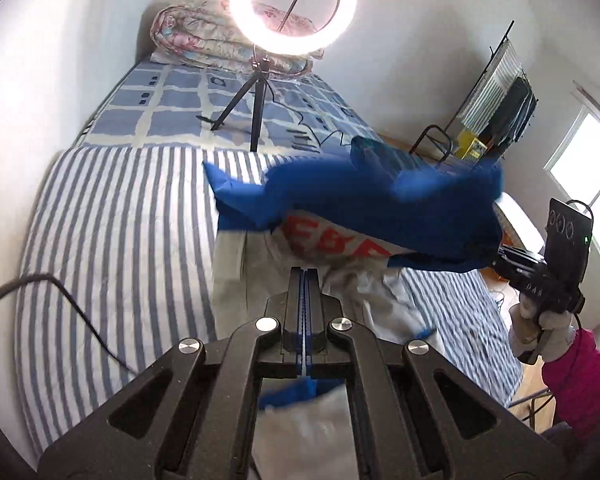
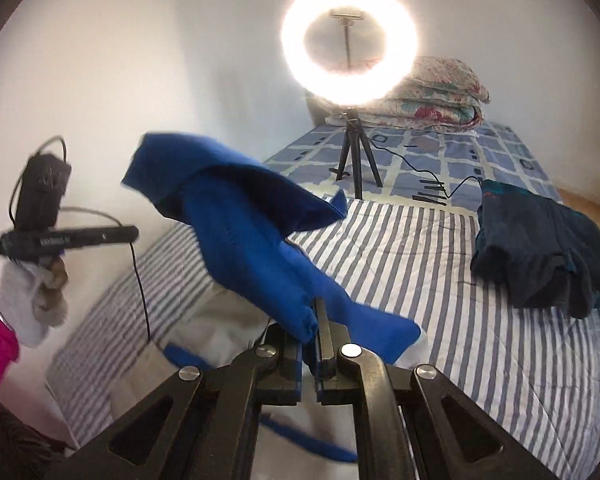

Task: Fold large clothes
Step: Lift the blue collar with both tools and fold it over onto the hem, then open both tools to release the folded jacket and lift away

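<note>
Blue garment (image 2: 240, 216) in right claw (image 2: 309, 322)

Royal-blue and white garment with red lettering (image 1: 340, 216). Blue-and-white striped bed cover (image 1: 120, 240). Blue checked sheet (image 1: 180, 108). Floral quilt (image 2: 432, 100), pink and teal. Dark navy folded clothes (image 2: 540, 240). Magenta sleeve (image 1: 576, 380).

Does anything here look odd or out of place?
Yes: a lit ring light on a tripod stands on the bed, its cable trailing over the covers. The blue-and-white garment is merely held up, bunched, mid-fold.
</note>
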Available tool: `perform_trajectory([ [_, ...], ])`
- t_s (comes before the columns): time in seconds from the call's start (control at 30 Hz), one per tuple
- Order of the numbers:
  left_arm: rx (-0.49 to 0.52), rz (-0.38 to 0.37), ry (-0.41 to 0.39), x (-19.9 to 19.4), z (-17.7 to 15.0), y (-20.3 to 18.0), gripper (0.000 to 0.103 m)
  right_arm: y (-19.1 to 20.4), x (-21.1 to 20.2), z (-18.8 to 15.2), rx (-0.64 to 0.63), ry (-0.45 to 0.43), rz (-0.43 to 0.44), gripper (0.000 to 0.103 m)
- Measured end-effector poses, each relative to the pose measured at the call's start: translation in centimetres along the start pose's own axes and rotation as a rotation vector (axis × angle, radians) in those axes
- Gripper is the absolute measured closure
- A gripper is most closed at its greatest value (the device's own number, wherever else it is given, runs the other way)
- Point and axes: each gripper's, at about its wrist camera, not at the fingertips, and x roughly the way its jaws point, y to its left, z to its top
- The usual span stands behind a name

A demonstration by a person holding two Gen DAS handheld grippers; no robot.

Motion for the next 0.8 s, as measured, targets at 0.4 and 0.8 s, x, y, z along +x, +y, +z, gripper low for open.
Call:
perform_trajectory([
  [0.4, -0.027, 0.049, 0.004, -7.9, -6.2, -1.0, 0.103, 5.6, -5.2, -11.5, -0.181, 0.16, -0.081, 0.101],
  [0.8, 0.018, 0.006, -0.099, -20.1, -8.6, -8.7, 0.09, 8.8, -17.1, -14.0, -0.173, 0.091, -0.127, 0.069],
])
